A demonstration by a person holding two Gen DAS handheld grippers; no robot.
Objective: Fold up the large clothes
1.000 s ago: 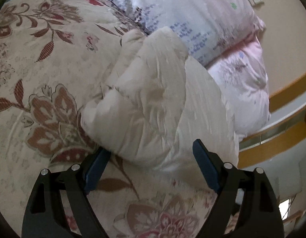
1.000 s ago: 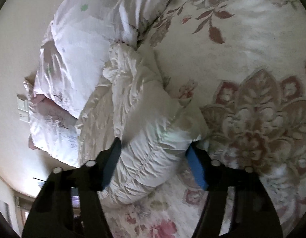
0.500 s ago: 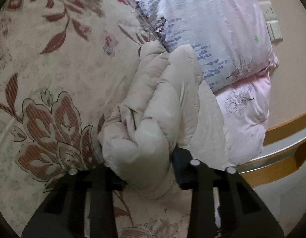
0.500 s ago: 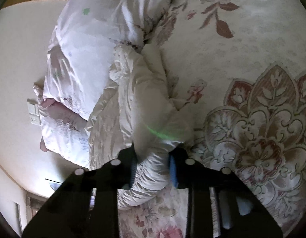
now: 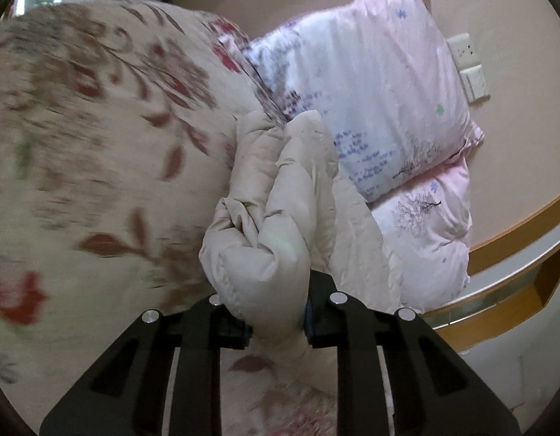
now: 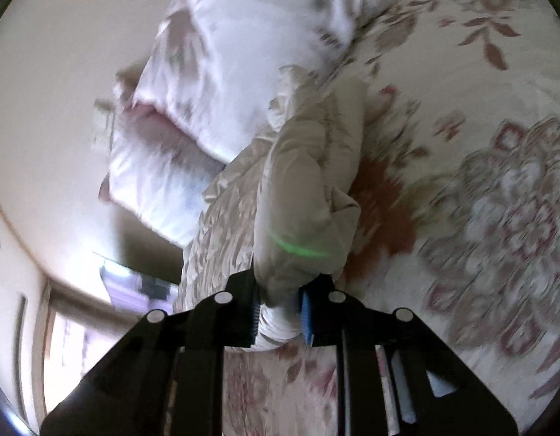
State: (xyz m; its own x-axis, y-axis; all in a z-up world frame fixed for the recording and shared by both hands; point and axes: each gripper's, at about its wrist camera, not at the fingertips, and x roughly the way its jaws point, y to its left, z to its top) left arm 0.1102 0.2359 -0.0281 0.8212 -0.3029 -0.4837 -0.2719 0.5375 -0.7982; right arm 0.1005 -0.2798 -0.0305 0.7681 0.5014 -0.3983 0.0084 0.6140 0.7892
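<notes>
Right now both grippers are clamped on the same cream puffy jacket (image 5: 280, 196), which lies bunched on the floral bedspread (image 5: 98, 167) up by the head edge of the bed. From the left wrist view, the left gripper (image 5: 276, 323) has its jaws drawn in tight on a thick padded wad of the garment — the fabric bulges out above the black fingers (image 5: 320, 312) and hides most of the pads. From the right wrist view, the right gripper (image 6: 280, 318) pinches a narrower roll of the jacket (image 6: 301, 196); its blue ribbed pads (image 6: 306, 318) press into the fabric from both sides, and a thin green streak of light crosses the padding just above them.

The rest of the jacket trails away from the jaws toward the pillows, its far end touching the upper pink pillow (image 5: 370, 98), which is stacked on a second one (image 5: 432, 232). Both pillows lean against the beige wall (image 5: 516, 152), where a white switch plate (image 5: 469, 69) sits near the upper pillow's corner. A wooden bed rail (image 5: 498, 323) curves past below the pillows. The bedspread is motion-blurred in both views — its red-brown leaves smear into streaks.
</notes>
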